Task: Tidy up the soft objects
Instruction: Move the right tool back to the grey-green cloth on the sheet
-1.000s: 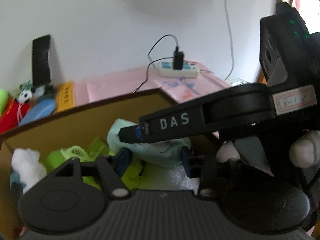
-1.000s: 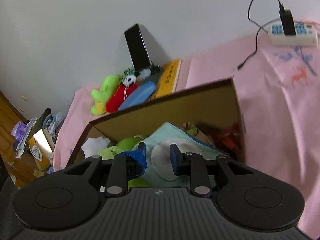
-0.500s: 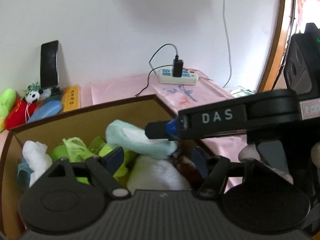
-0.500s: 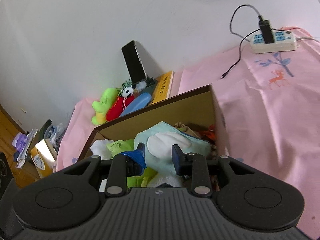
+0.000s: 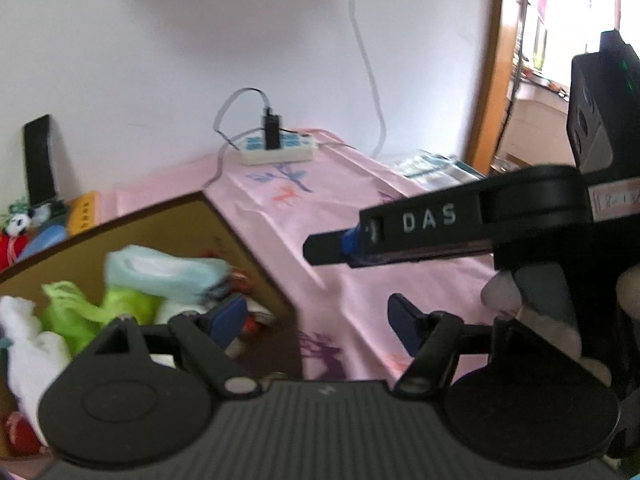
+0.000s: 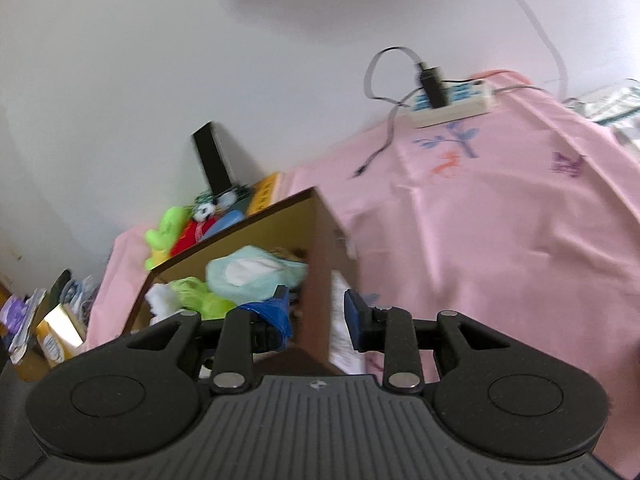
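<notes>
Left gripper point(image 5: 318, 322): its two blue-tipped fingers are standing spread wide with nothing between them; it is hovering over the near right corner of the box, one finger above the box's contents and the other above the pink cloth.
Right gripper point(image 6: 318, 312): its fingers are also standing apart and holding nothing; the box's right wall is showing in the gap between them. In the left wrist view its black finger marked DAS point(image 5: 430, 236) is reaching across from the right, above and beyond the left gripper's right finger.
Cardboard box point(image 6: 316, 240): sitting on the cloth, just ahead and to the left of both grippers, open at the top.
Soft objects: they are lying piled inside the box. A pale teal plush point(image 6: 256, 276) is resting on top, a lime green one point(image 6: 200, 300) is lying beside it to the left, and a white fluffy one point(image 6: 160, 304) is sitting at the far left.
Plush toys outside the box point(image 6: 180, 236): a green, a red and a small panda-faced one are lying behind the box, against the wall.
Pink cloth point(image 6: 500, 240): spreading out ahead and to the right of the grippers.
Power strip point(image 6: 452, 106): lying at the far edge of the cloth, well ahead, with a black plug in it.
</notes>
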`<act>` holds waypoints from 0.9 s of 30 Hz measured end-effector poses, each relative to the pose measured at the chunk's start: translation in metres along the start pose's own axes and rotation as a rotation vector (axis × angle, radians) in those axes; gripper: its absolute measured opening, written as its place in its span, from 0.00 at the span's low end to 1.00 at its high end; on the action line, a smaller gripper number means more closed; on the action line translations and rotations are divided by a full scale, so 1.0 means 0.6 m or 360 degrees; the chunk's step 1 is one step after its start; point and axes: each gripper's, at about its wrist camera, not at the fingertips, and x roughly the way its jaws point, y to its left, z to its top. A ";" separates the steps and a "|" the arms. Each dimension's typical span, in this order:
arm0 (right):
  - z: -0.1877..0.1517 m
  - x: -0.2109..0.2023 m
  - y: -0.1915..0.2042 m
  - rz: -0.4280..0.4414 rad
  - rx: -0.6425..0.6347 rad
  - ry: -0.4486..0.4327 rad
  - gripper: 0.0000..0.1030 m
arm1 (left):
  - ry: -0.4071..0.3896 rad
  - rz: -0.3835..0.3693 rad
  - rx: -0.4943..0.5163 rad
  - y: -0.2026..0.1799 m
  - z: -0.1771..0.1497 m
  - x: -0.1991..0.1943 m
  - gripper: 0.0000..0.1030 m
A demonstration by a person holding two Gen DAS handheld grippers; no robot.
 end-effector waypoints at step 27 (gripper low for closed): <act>-0.031 -0.148 -0.242 -0.0550 0.0283 0.0016 0.13 | 0.0382 -0.0347 0.0184 -0.211 0.007 0.168 0.70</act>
